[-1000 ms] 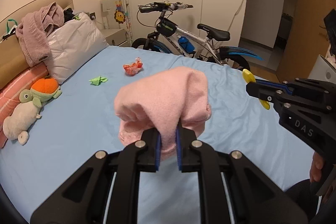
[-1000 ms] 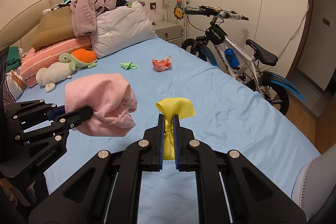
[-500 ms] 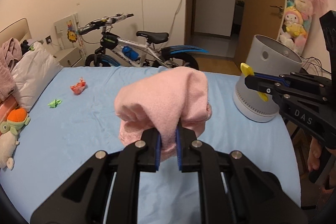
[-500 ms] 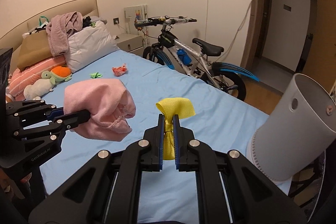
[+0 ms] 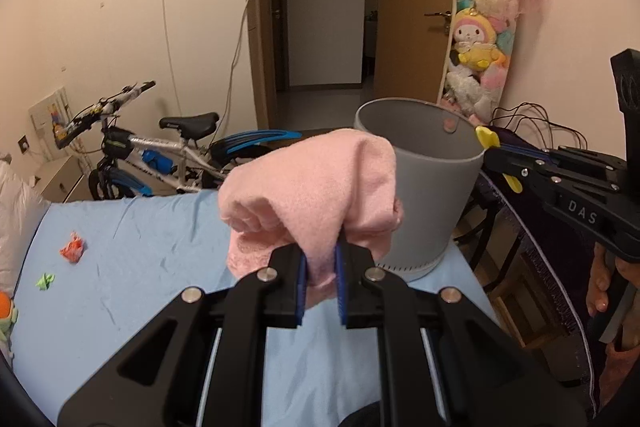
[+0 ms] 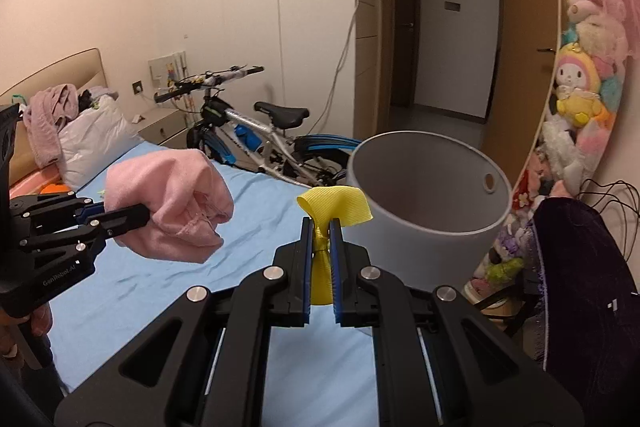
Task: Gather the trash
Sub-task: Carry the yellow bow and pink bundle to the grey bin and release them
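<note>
Pink terry cloth (image 5: 316, 195) is bunched up and pinched between the blue pads of the left tool (image 5: 320, 283), which is clamped narrow on a fold of it, the rest of the bundle bulging above the tips. Seen from the left wrist, the grey bin (image 5: 424, 183) stands at about 1 o'clock from the cloth, just behind it, on the corner of the bed (image 5: 132, 259) with its mouth wide and facing up. The right tool (image 6: 321, 267) is closed tight on a piece of yellow ribbon (image 6: 334, 209), whose loop fans out above the pads. From the right wrist the bin's rim (image 6: 424, 183) is at 2 o'clock from the ribbon, close by. The left tool with its pink bundle shows at 9 o'clock in that view, held above the blue sheet and apart from the ribbon.

On the sheet, well away toward 9 o'clock in the left wrist view, lie a crumpled red scrap (image 5: 73, 250) and a small green scrap (image 5: 45, 281), near each other but not touching. A bicycle (image 6: 256, 135) leans beside the far edge of the bed. Plush toys (image 6: 576, 87) hang in a net by the wooden door at 2 o'clock. A dark purple cloth (image 6: 580, 287) drapes over something beside the bin.
</note>
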The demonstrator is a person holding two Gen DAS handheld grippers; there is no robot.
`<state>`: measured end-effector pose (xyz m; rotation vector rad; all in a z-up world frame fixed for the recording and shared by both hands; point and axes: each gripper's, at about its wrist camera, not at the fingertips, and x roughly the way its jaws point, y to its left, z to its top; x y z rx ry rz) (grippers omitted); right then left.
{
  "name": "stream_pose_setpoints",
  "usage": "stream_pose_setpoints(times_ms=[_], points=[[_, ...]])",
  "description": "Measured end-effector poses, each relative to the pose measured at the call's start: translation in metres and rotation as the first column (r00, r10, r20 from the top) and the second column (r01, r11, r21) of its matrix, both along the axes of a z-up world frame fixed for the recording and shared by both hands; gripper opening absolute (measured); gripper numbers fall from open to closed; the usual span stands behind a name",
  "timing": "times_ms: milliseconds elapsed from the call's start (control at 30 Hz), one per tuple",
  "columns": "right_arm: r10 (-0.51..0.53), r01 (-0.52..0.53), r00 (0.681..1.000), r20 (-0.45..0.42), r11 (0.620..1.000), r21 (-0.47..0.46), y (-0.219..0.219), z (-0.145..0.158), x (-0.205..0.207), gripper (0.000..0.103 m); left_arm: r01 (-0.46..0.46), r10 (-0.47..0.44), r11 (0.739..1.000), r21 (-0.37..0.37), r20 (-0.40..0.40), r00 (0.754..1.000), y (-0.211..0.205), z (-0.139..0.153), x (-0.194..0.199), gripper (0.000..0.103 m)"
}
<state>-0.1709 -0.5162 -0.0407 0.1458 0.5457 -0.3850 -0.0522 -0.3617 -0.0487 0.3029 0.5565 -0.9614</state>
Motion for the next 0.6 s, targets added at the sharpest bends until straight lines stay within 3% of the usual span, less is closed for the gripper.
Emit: stream_pose_setpoints(times_ms=[267,600], points=[[-0.094,0.094,0.995,0.047,0.996,-0.001,-0.071,0.038,-0.024,0.007,0.118,-0.117,0.991,-0.058,0.021,0.993,-0.081,0.045,0.0,0.012],[-0.109,0.109,0.992,0.071,0.994,-0.005,-0.115,0.077,-0.015,0.007,0.177,-0.174,0.982,-0.067,0.05,0.984,-0.133,0.085,0.005,0.012]])
